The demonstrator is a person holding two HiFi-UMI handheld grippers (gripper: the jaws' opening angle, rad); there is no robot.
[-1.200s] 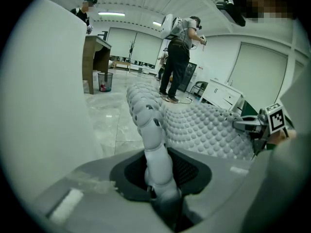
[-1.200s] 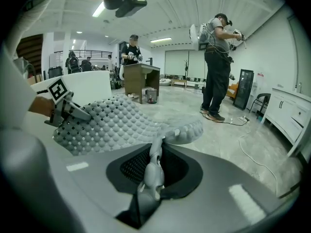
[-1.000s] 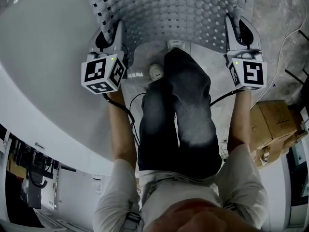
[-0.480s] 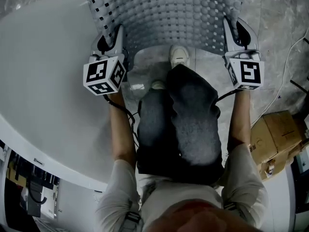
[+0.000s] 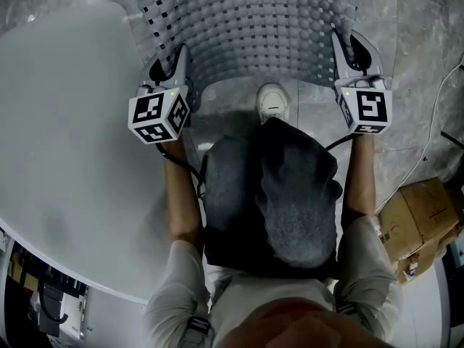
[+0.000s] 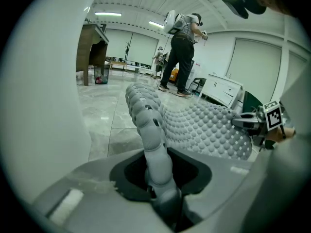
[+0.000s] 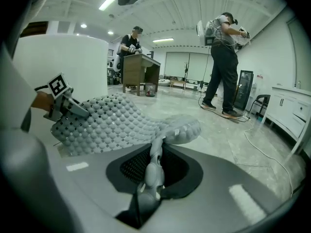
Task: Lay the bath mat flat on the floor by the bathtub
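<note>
A grey bath mat [image 5: 254,27] with rows of round bumps and small holes hangs stretched between my two grippers above the marble floor [image 5: 413,64]. My left gripper [image 5: 174,67] is shut on the mat's near left corner, next to the white bathtub [image 5: 65,122]. My right gripper [image 5: 348,56] is shut on the near right corner. In the left gripper view the mat's edge [image 6: 150,130] runs up out of the jaws, with the right gripper [image 6: 257,123] across the mat. In the right gripper view the mat [image 7: 112,123] bunches in the jaws and sags toward the left gripper [image 7: 60,103].
The bathtub rim fills the left of the head view. My legs and a white shoe [image 5: 272,101] stand just behind the mat. Cardboard boxes [image 5: 417,216] sit at the right, a white cable [image 5: 435,107] trails on the floor. Other people [image 7: 223,57] and a desk [image 7: 138,74] stand far off.
Both grippers have moved slightly forward and the mat has come lower. My shoe now shows fully in front of my legs. The boxes have slid lower in view.
</note>
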